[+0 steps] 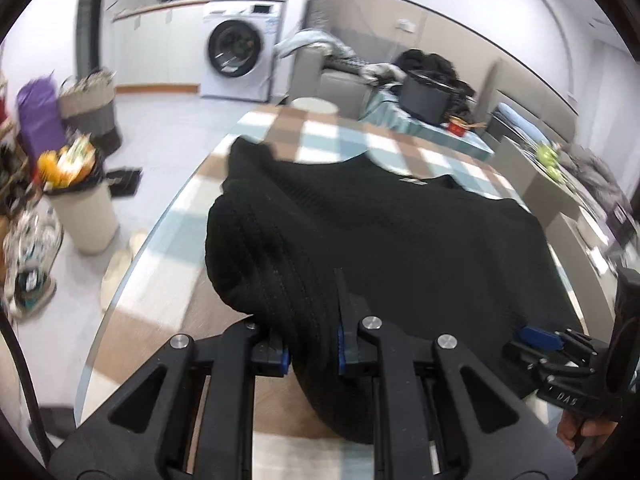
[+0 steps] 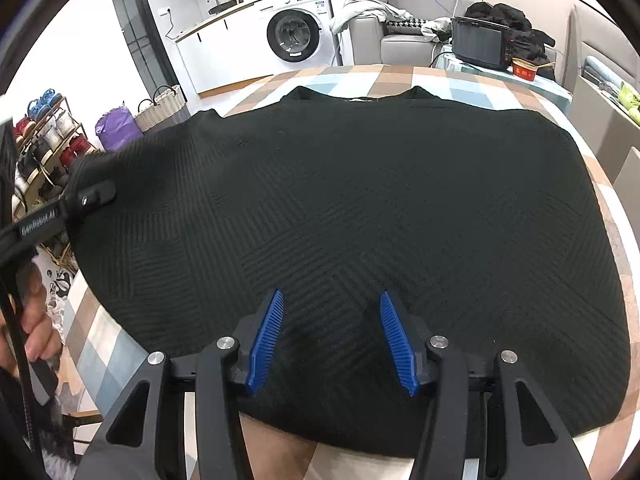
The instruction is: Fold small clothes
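Black sweater pinched in left tongs, probably sleeve.

my left gripper pointed downward, its jaws nearly together, pinching a fold of the black sweater. my right gripper hung tilted down, blue pads apart. fingers of my left hand wrapped its handle.

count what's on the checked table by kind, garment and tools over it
black garment: 1, spread on the checked table
tools: 2, the left tool shut on a raised fold of the garment's left edge, the right tool open above the near hem
total: 3
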A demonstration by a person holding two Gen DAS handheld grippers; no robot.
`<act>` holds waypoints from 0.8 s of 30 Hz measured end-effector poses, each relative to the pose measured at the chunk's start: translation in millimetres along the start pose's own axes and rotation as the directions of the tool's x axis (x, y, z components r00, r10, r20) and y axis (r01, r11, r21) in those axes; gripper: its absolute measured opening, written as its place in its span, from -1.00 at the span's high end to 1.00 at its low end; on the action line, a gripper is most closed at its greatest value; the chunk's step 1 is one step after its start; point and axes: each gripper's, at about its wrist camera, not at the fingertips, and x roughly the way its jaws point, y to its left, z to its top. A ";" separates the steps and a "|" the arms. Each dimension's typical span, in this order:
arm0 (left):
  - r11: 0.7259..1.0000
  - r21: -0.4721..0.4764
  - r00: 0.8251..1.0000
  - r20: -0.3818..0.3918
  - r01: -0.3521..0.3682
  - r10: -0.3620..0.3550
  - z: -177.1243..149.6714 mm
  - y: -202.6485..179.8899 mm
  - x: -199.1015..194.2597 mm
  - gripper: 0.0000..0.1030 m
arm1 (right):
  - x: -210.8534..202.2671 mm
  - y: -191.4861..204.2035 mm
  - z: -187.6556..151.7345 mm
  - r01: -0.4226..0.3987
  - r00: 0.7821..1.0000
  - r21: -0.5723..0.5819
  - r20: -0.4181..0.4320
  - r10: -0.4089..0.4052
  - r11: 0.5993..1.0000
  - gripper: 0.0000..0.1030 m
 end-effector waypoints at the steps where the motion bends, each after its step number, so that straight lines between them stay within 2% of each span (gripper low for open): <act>1: 0.999 0.040 1.000 0.008 0.015 -0.015 6.1 -12.1 -1.3 0.77 | -5.1 -2.5 -0.9 0.000 1.000 0.008 0.008 0.000 1.000 -0.01; 5: 0.971 0.198 0.991 0.009 0.130 -0.134 25.6 -75.0 -2.9 0.77 | -26.2 -21.6 -8.0 0.036 0.998 0.069 0.050 -0.040 0.997 -0.05; 7: 0.941 0.266 0.977 -0.025 0.209 -0.210 25.1 -111.0 1.6 0.77 | -37.6 -36.1 -14.8 0.066 0.995 0.118 0.063 -0.074 0.991 -0.06; 9: 0.895 0.332 0.955 -0.101 0.298 -0.280 15.1 -149.9 9.3 0.77 | -48.1 -52.0 -22.4 0.100 0.991 0.166 0.067 -0.113 0.981 -0.06; 10: 0.877 0.339 0.940 -0.138 0.341 -0.312 9.1 -161.6 12.9 0.73 | -52.8 -60.2 -26.3 0.120 0.989 0.189 0.063 -0.134 0.975 -0.06; 11: 0.851 0.341 0.916 -0.197 0.399 -0.351 0.9 -172.7 18.6 0.67 | -57.0 -67.3 -29.7 0.138 0.986 0.207 0.059 -0.153 0.968 -0.06; 12: 0.831 0.340 0.894 -0.249 0.441 -0.372 -6.0 -180.0 23.7 0.48 | -59.9 -72.3 -31.8 0.151 0.984 0.220 0.056 -0.167 0.964 -0.07; 13: 0.806 0.335 0.864 -0.316 0.488 -0.392 -16.6 -186.3 28.8 0.24 | -64.8 -80.9 -35.6 0.173 0.980 0.241 0.051 -0.190 0.955 -0.06; 14: 0.793 0.333 0.849 -0.346 0.509 -0.400 -23.9 -187.8 29.4 0.13 | -66.8 -84.6 -37.3 0.182 0.979 0.250 0.049 -0.200 0.951 -0.06; 15: 0.790 0.337 0.846 -0.356 0.513 -0.397 -30.5 -186.8 27.5 0.00 | -70.1 -89.7 -39.3 0.191 0.977 0.262 0.047 -0.210 0.946 -0.07; 17: 0.791 0.343 0.852 -0.341 0.506 -0.397 -35.5 -179.4 17.0 -0.08 | -75.3 -97.9 -41.1 0.194 0.975 0.279 0.046 -0.215 0.941 -0.07; 19: 0.792 0.329 0.849 -0.323 0.514 -0.417 -33.5 -163.5 6.8 -0.20 | -78.7 -102.5 -38.6 0.187 0.976 0.284 0.050 -0.210 0.940 -0.07; 21: 0.817 0.303 0.866 -0.275 0.491 -0.418 -29.0 -143.1 -2.7 -0.33 | -80.9 -101.9 -34.7 0.163 0.980 0.284 0.062 -0.188 0.945 -0.07; 22: 0.832 0.290 0.876 -0.256 0.473 -0.409 -26.2 -131.3 -4.3 -0.34 | -81.4 -100.1 -30.9 0.084 0.990 0.279 0.086 -0.111 0.957 -0.06; 24: 0.872 0.252 0.901 -0.230 0.420 -0.368 -22.7 -112.1 1.9 -0.34 | -78.3 -97.4 -22.8 -0.042 0.992 0.280 0.128 0.006 0.959 -0.06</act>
